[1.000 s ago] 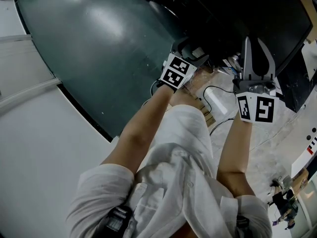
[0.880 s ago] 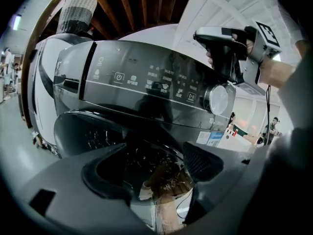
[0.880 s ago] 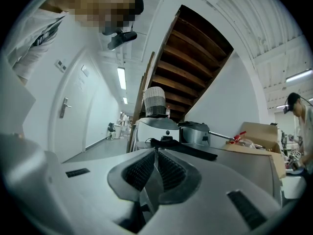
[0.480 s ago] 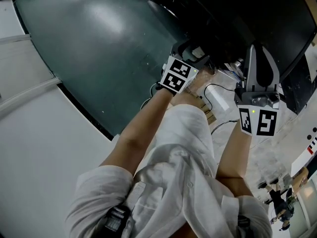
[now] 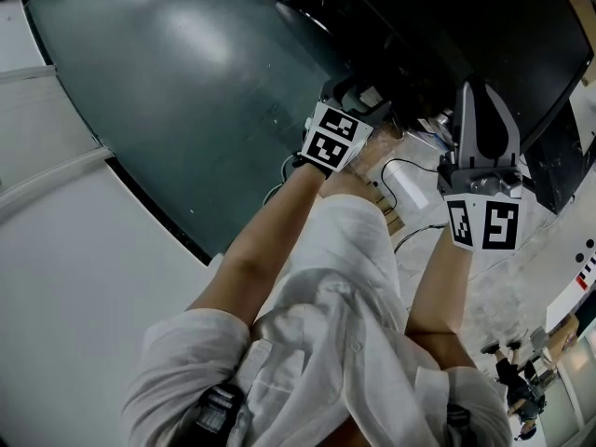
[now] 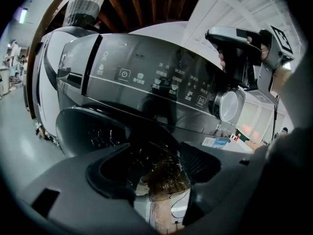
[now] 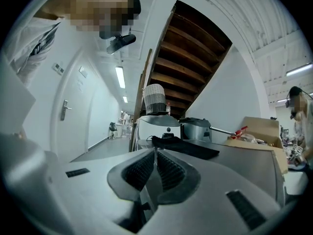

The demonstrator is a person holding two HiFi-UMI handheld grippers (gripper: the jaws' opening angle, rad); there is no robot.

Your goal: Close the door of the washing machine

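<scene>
The washing machine [image 6: 54, 82] has a white body and a glossy dark control panel [image 6: 146, 82] with a row of pale icons and a round silver knob [image 6: 229, 105] at its far right. Below the panel, its dark tinted, rounded door [image 6: 98, 131] stands swung out from the front, not closed.

In the left gripper view, the left gripper [image 6: 156, 173] points down at this door. Its jaws are wide apart and have just been closing a little. The door's see-through rim lies between them, just beside the ribbed pad [image 6: 200, 160]. Whether either pad presses on the rim cannot be told.

The right gripper [image 7: 155, 163] has its two ribbed pads drawn together with nothing between them. In the head view it points up, close to the dark front of the machine, to the right of the left gripper and apart from it. The left gripper view shows it in a hand just above the knob.

The person's bare forearms reach forward from a white shirt [image 5: 345, 343].
</scene>
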